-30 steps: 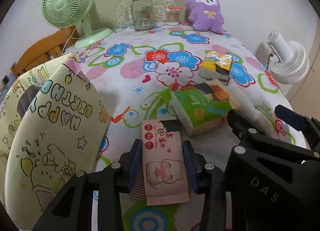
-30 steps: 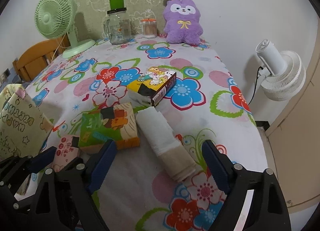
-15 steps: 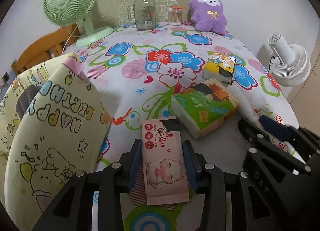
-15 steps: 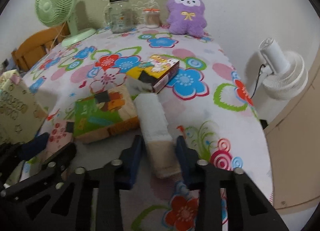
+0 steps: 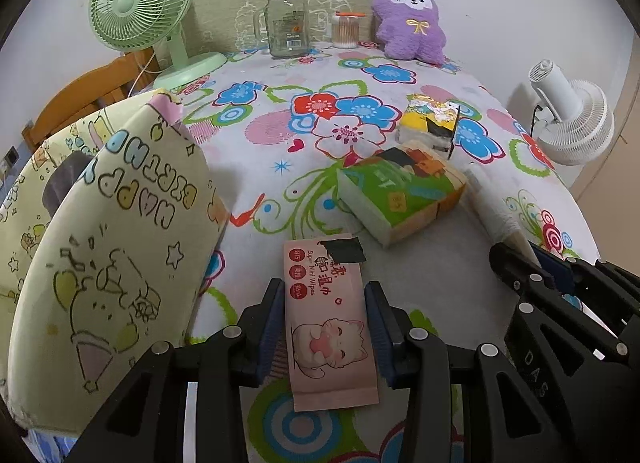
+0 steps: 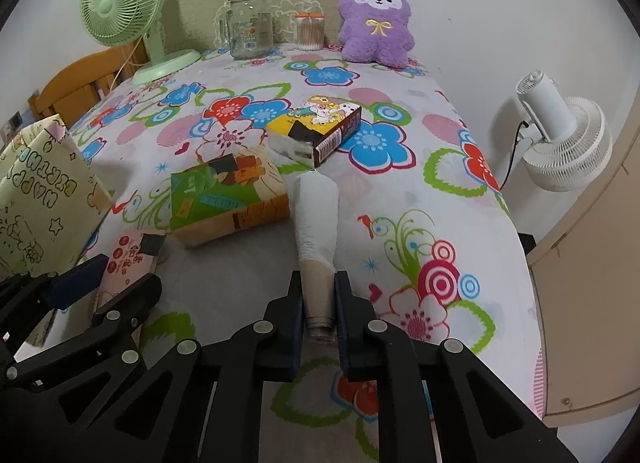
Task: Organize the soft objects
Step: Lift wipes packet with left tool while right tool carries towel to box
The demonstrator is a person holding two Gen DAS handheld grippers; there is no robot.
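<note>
- Both grippers point steeply down at the floral cloth (image 5: 260, 75), side by side.
- Gift bag (image 5: 108, 247), glossy paper, stands at 9 o'clock of the left gripper (image 5: 325, 327); the right view shows only its corner.
- Green tissue pack (image 6: 228, 199), soft and boxy, lies between wipes and towel.
- Rolled towel (image 6: 316, 215), white with a beige end: the right gripper (image 6: 318, 315) is closing, pads pressing that end, which looks squeezed.
- Pink wipes pack (image 5: 328, 327), flat and crinkly, is clamped in the narrow left jaws at 6 o'clock.
</note>
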